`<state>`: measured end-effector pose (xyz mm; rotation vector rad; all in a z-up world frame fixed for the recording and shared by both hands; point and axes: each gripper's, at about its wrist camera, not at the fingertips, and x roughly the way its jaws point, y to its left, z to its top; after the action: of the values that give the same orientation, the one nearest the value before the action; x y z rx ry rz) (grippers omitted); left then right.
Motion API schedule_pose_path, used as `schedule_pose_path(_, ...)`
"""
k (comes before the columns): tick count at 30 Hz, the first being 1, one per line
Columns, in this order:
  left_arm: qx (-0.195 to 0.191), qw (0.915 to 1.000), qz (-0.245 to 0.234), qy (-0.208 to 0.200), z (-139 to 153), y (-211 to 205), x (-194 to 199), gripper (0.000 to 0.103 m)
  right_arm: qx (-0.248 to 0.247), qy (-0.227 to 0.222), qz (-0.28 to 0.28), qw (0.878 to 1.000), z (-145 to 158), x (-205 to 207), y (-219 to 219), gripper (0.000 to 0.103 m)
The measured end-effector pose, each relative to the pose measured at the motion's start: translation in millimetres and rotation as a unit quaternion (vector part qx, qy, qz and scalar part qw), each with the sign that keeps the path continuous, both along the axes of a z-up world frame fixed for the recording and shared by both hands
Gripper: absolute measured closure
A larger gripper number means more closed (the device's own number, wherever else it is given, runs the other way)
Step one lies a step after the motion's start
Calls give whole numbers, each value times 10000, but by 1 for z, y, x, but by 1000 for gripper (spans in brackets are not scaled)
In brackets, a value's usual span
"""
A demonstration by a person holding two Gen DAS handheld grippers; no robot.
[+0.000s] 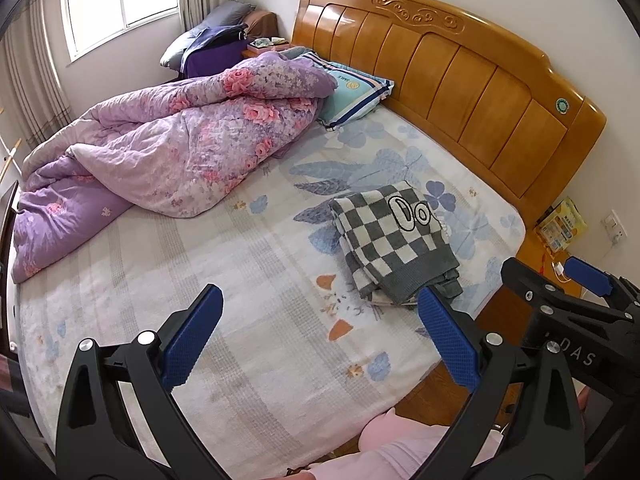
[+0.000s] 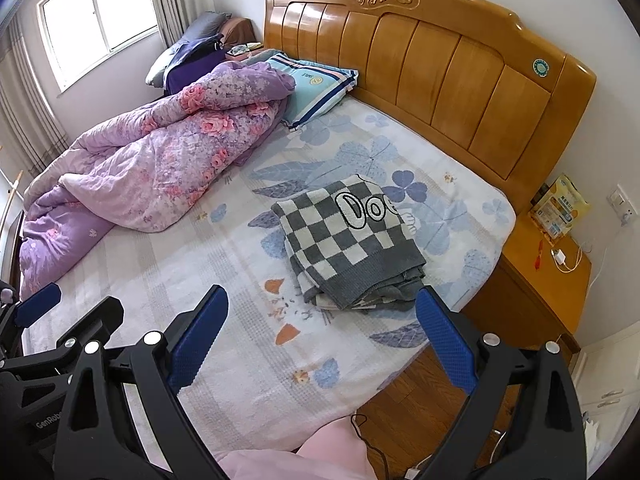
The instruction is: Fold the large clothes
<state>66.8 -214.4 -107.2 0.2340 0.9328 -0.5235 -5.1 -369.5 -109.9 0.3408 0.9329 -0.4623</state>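
Closest to you, your left gripper (image 1: 320, 340) has its blue fingers (image 1: 192, 336) spread wide with nothing between them, and your right gripper (image 2: 322, 340) is just the same, fingers apart over the near edge of the bed (image 2: 240, 360). White lettering reading "DAS" shows on the right gripper's body in the left wrist view; "GenRobo", cut off by the frame, shows on the left gripper in the right wrist view. A pink sleeve (image 1: 404, 448) pokes in at the bottom, mostly hidden behind the gripper frames. Just past the fingers, the folded checkered sweater (image 2: 348, 248) lies on the leaf-print sheet toward the bed's right side, black-outlined letters "Do" readable and the rest wrapped over the fold. Left of it, well apart, a rumpled purple floral quilt (image 2: 152, 176). Behind that, a blue striped pillow (image 2: 316, 84) against the wooden headboard (image 2: 440, 68), its round sticker too small to read. Right of the bed, a nightstand (image 2: 540, 280) carries a yellow packet (image 2: 560, 208), print illegible.
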Motion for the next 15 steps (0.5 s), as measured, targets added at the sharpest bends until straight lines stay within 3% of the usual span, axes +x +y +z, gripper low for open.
schedule_pose_path(15,84,9999,-93,44,-3,-8,0,5,-53,-27,-165,9998,3,-6,-7,12)
